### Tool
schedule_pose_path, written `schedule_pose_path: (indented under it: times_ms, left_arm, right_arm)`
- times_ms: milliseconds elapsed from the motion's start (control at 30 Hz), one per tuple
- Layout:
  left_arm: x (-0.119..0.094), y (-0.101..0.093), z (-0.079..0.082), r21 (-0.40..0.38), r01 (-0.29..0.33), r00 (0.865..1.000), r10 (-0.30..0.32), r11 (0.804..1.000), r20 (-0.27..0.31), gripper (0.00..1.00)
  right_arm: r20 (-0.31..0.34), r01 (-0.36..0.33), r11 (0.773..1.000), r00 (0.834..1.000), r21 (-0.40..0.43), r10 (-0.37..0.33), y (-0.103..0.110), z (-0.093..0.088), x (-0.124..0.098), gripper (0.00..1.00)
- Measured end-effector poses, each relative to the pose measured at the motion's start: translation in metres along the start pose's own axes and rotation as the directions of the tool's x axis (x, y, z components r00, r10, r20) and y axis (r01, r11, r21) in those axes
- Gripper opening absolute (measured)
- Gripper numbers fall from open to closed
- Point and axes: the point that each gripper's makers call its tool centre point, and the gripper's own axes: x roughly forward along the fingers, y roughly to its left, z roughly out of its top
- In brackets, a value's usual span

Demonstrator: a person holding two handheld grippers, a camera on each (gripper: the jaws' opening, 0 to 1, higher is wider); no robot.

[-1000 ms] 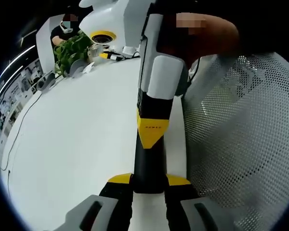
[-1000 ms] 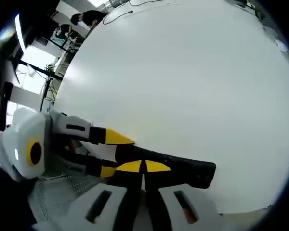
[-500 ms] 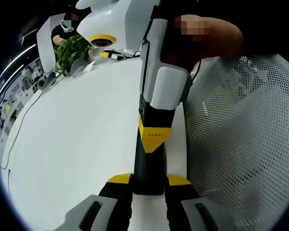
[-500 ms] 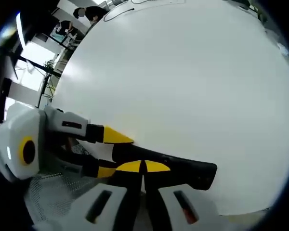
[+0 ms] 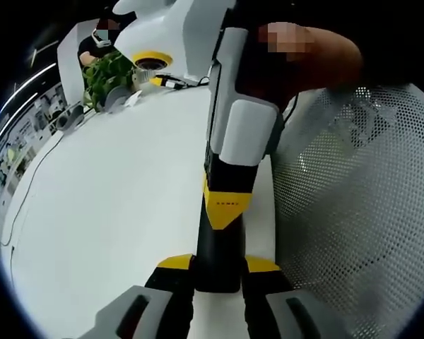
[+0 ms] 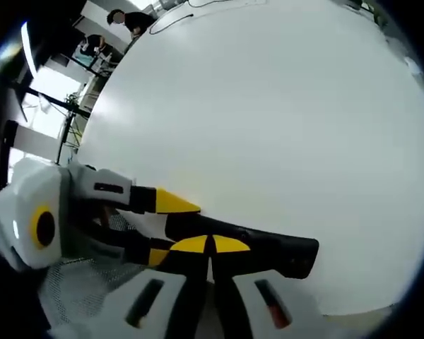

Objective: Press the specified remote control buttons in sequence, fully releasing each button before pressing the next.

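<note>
Your left gripper [image 5: 218, 272] clamped the near end of the black remote [image 5: 217, 244], holding it over the white table [image 5: 106, 212]. Your right gripper [image 6: 210, 246] had its jaws drawn tight together, the yellow tips resting on the remote's top face. A white mesh chair back [image 5: 353, 205] stood just beside the table edge.

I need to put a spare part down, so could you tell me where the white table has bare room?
The white table is bare from the black remote out to its far edge, where a cable lies. It is crowded at the near edge, where both grippers meet on the remote beside the mesh chair.
</note>
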Motion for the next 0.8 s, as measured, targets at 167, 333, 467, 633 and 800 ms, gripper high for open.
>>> schedule_pose_path:
  times_ms: [167, 333, 467, 633, 800]
  left_arm:
    - [0.0, 0.001, 0.0, -0.003, -0.005, 1.0, 0.005, 1.0, 0.002, 0.25]
    - [0.0, 0.001, 0.0, 0.002, -0.005, 1.0, 0.005, 1.0, -0.009, 0.25]
    - [0.001, 0.001, 0.0, -0.002, -0.006, 1.0, 0.006, 1.0, -0.006, 0.25]
    - [0.001, 0.001, 0.0, -0.007, -0.009, 1.0, 0.009, 1.0, -0.007, 0.25]
    - [0.001, 0.001, 0.0, -0.013, -0.015, 1.0, 0.015, 1.0, -0.002, 0.25]
  right_arm:
    - [0.108, 0.023, 1.0, 0.994, -0.018, -0.021, 0.001, 0.019, -0.017, 0.0]
    - [0.297, 0.002, 0.999, 0.955, 0.043, -0.015, -0.004, 0.046, -0.06, 0.0]
    - [0.461, 0.047, 0.999, 0.886, 0.022, -0.052, -0.009, 0.062, -0.107, 0.0]
    - [0.623, 0.108, 0.993, 0.781, -0.053, -0.052, 0.006, 0.062, -0.158, 0.0]
    - [0.744, 0.211, 0.971, 0.665, -0.115, -0.057, 0.017, 0.05, -0.199, 0.17]
